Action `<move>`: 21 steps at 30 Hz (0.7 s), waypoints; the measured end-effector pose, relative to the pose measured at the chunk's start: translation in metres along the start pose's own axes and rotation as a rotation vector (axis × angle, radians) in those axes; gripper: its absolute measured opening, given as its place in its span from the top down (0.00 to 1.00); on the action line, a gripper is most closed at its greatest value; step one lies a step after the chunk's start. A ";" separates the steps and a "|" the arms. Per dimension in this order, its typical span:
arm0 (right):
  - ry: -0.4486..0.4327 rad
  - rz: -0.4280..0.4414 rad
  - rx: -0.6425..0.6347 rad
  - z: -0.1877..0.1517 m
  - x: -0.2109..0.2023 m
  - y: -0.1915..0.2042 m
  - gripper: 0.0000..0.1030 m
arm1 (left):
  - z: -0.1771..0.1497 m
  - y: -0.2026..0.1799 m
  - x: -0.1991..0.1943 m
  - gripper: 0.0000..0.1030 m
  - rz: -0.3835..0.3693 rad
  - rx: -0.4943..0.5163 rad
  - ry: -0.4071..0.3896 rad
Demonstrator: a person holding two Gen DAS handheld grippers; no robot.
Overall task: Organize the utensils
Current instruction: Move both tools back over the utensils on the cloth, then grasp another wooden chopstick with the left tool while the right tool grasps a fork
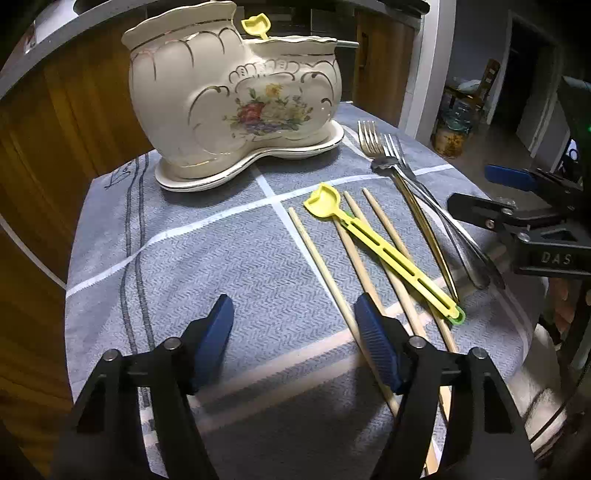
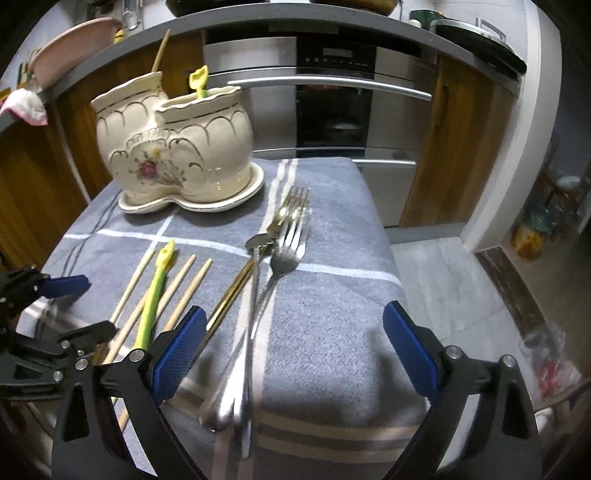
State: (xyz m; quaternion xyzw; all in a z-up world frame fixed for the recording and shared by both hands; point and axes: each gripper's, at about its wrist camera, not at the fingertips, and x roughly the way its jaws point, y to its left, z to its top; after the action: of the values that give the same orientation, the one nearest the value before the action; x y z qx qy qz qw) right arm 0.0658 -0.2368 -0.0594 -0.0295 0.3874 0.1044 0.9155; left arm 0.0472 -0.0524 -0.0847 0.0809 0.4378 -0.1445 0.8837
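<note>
- Left wrist view: the left gripper (image 1: 293, 328) hovers low over the grey checked tablecloth (image 1: 207, 258), its blue fingers (image 1: 218, 328) spread wide with nothing between them; the right-hand finger sits just over the nearest wooden chopstick (image 1: 321, 266).
- Four wooden chopsticks lie side by side on the cloth, and a yellow plastic scoop (image 1: 380, 251) lies slanted across two of them.
- Beyond them stands a cream ceramic utensil holder (image 1: 229, 99) with a painted flower spray, on its matching saucer (image 1: 255, 155); a second yellow scoop (image 1: 256, 26) pokes out of its rear compartment.
- Right wrist view: the right gripper (image 2: 295, 347) hangs above the handles of the cutlery pile, fingers (image 2: 410, 347) held far apart and holding nothing.
- Under it lie a gold fork (image 2: 284, 210), a steel fork (image 2: 291, 251) and a steel spoon (image 2: 258, 243), handles crossing toward the camera.
- A wooden utensil handle (image 2: 161, 51) stands in the holder's taller compartment.
- An oven (image 2: 332, 103) fills the background.
</note>
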 end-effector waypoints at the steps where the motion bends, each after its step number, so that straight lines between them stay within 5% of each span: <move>1: -0.001 0.006 -0.001 0.003 0.002 0.001 0.16 | 0.000 0.000 0.000 0.39 -0.001 0.002 -0.001; 13: 0.041 0.053 -0.026 0.029 0.038 0.012 0.62 | 0.004 -0.009 -0.001 0.82 -0.049 0.066 0.003; 21: 0.080 0.100 0.001 0.032 0.052 0.009 0.74 | 0.012 0.003 0.003 0.87 -0.072 0.056 0.025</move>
State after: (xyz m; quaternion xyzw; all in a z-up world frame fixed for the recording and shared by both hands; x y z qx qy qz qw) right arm 0.1215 -0.2147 -0.0744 -0.0135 0.4247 0.1487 0.8929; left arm 0.0587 -0.0538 -0.0804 0.0915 0.4474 -0.1873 0.8697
